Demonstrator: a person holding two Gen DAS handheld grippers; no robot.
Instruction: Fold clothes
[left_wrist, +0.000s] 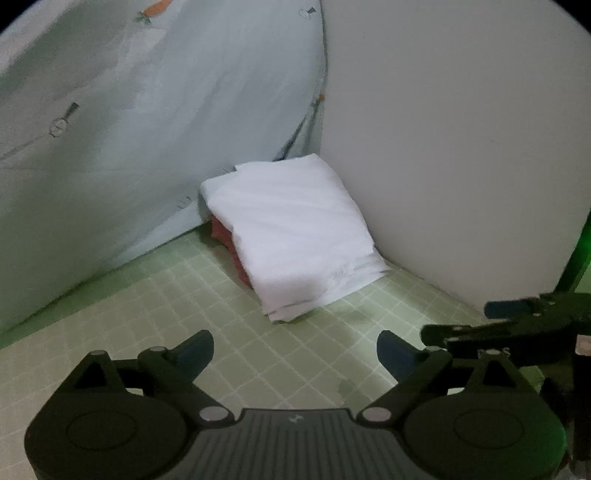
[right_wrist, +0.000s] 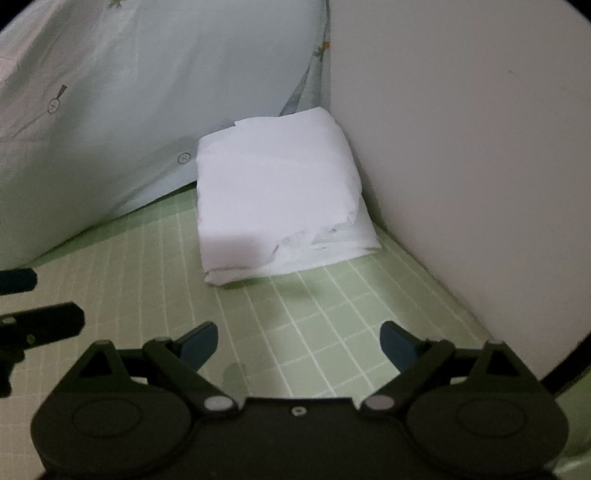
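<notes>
A folded white cloth (left_wrist: 291, 236) is seen on a red garment (left_wrist: 225, 240) in the corner of the green surface (left_wrist: 147, 314). It is judged soft, light and limp, best pinched at its near hem. Both the left hand-held gripper (left_wrist: 295, 350) and the right hand-held gripper (right_wrist: 299, 343) are spread wide, empty

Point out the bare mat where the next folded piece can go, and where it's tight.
Bare green grid mat lies between the open right gripper and the folded white garment, and left of the garment beside the hanging printed sheet. The open left gripper has bare mat ahead too. The back corner is crowded: white garment atop a red one, by the wall.
</notes>
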